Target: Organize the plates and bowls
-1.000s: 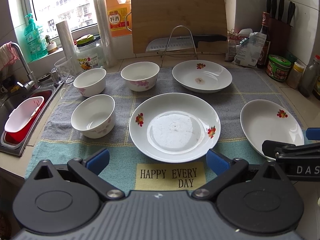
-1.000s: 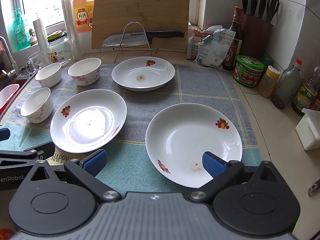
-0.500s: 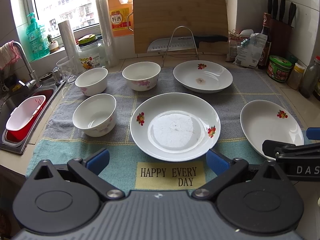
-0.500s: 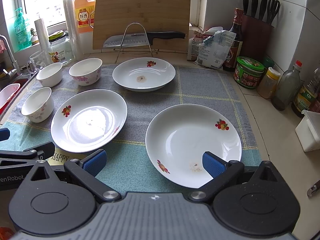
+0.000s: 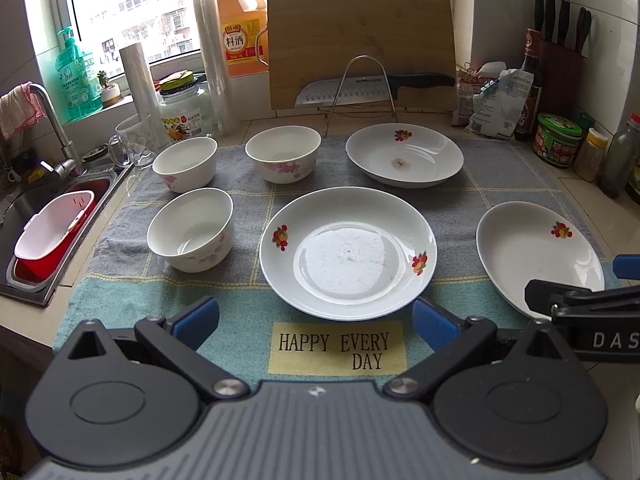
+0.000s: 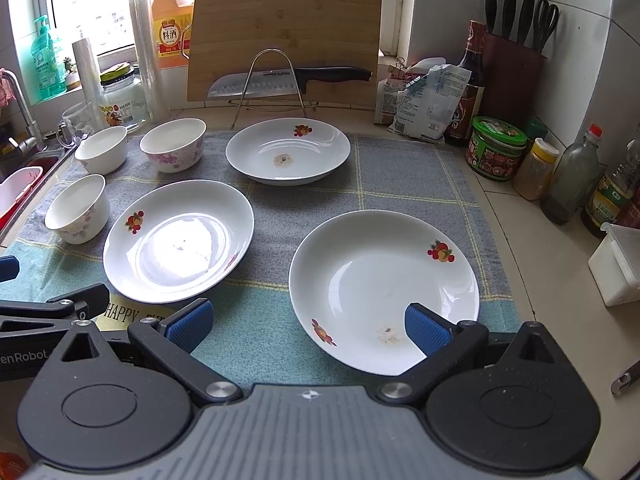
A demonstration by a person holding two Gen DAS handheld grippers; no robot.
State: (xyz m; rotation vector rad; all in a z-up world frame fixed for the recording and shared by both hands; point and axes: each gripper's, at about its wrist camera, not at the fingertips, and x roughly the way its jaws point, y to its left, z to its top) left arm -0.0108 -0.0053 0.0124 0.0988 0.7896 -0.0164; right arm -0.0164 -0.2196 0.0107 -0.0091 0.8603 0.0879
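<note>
While nothing is yet gripped, both claws hang low over the near edge of the towel-covered surface [image 5: 500, 172], fingers spread apart and empty. Ahead and to the left of the left claw [image 5: 316, 316] sit three bowls: the nearest bowl [image 5: 190, 230] just forward-left of its left finger, two more bowls [image 5: 185, 163] [image 5: 283, 153] farther off, all set apart from one another, presumably so each can be pinched by its rim. Straight ahead of that claw lies the middle plate [image 5: 348, 252], with the far plate [image 5: 404, 154] beyond it. Rightward, the right claw [image 6: 306, 326] hovers at the near rim of the right plate [image 6: 384, 292]; its right finger seems to overlap the rim, though whether it touches is unclear. Stacking probably starts there.
</note>
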